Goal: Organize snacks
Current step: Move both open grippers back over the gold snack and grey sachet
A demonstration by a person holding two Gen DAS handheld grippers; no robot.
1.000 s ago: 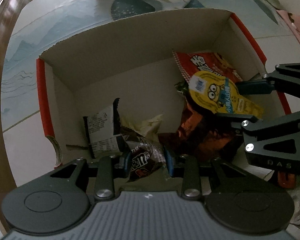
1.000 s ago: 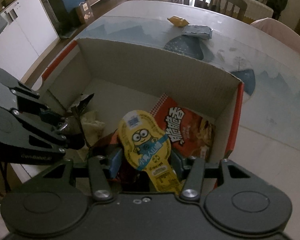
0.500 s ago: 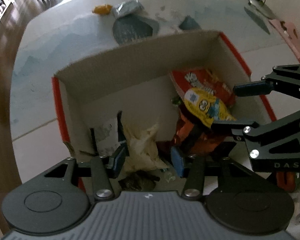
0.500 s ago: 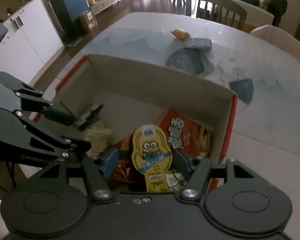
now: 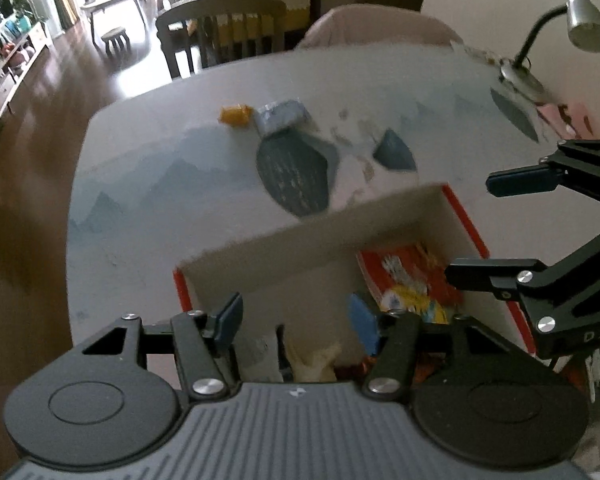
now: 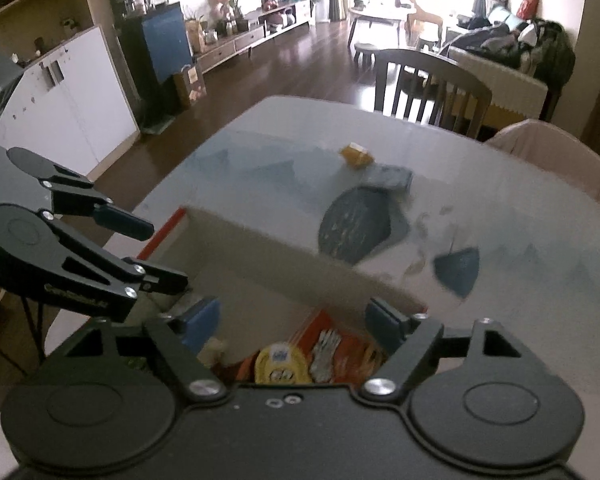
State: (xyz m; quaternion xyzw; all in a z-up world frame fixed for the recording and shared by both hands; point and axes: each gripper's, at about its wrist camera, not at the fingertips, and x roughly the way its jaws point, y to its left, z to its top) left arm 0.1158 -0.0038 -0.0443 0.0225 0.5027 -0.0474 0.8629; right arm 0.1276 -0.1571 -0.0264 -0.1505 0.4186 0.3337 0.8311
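both grippers empty above the cardboard box [image 5: 312,256], jaws opening

the left gripper [image 5: 296,320] and right gripper [image 6: 296,320] hold nothing; the red packet [image 5: 412,268] and yellow pouch [image 6: 278,364] lie in the box at lower centre of both views. the orange snack [image 5: 236,114] and grey packet [image 5: 282,116] sit upper centre on the table [image 5: 148,200], touching or nearly so; likely light, crinkly, slippery (pinch a sealed edge). open tabletop surrounds them; the box's far wall stands between.
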